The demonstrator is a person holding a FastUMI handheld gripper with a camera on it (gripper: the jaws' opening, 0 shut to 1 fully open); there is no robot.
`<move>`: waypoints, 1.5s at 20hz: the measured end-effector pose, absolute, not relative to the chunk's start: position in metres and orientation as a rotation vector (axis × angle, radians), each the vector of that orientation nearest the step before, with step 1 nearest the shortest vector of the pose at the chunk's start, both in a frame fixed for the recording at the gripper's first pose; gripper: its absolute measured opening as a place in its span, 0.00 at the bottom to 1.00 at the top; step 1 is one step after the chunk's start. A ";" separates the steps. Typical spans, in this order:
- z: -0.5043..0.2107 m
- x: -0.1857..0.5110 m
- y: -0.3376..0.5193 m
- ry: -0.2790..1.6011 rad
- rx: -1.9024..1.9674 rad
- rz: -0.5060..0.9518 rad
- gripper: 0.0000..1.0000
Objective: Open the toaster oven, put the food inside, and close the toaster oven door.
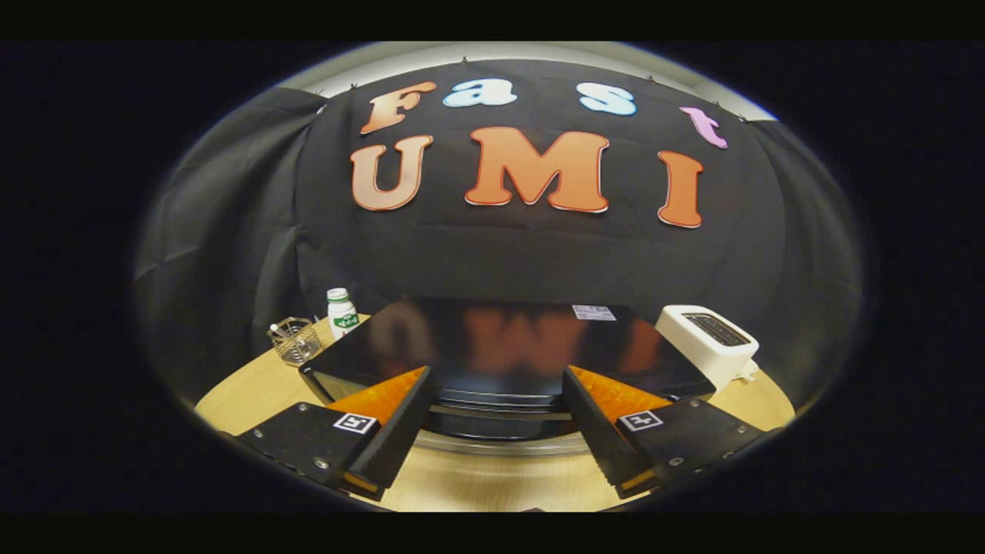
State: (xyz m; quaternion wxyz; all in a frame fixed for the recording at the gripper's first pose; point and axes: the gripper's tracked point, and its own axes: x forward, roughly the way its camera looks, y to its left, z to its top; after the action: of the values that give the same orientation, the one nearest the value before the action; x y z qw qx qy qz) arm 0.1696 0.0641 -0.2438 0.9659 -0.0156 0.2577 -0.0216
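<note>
A black toaster oven (500,346) with a glossy top stands on the wooden table just ahead of my fingers. I see it from above and in front; its front edge and a silver handle bar (500,445) lie between and below the fingertips. My gripper (496,377) is open, with the two black and orange fingers (385,431) spread wide over the oven's front. Nothing is between them. I cannot make out the food.
A white pop-up toaster (712,342) sits to the right of the oven. Left of it stand a small white bottle with a green label (341,312) and a wire basket (295,340). The round wooden table (246,392) ends close behind these things.
</note>
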 end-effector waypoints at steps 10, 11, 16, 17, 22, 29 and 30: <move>-0.240 0.127 0.073 0.543 -0.019 -0.001 0.90; -0.241 0.121 0.075 0.551 -0.023 0.003 0.90; -0.251 0.077 0.083 0.574 -0.047 0.059 0.89; -0.255 0.066 0.086 0.582 -0.051 0.080 0.89; -0.278 0.031 0.093 0.627 -0.028 0.140 0.89; -0.324 0.002 0.104 0.794 0.172 0.189 0.89; -0.329 0.000 0.107 0.804 0.170 0.189 0.88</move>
State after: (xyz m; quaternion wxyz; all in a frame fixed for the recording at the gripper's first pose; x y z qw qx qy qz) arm 0.0003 0.1065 -0.3291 0.9123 0.0825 0.3904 0.0919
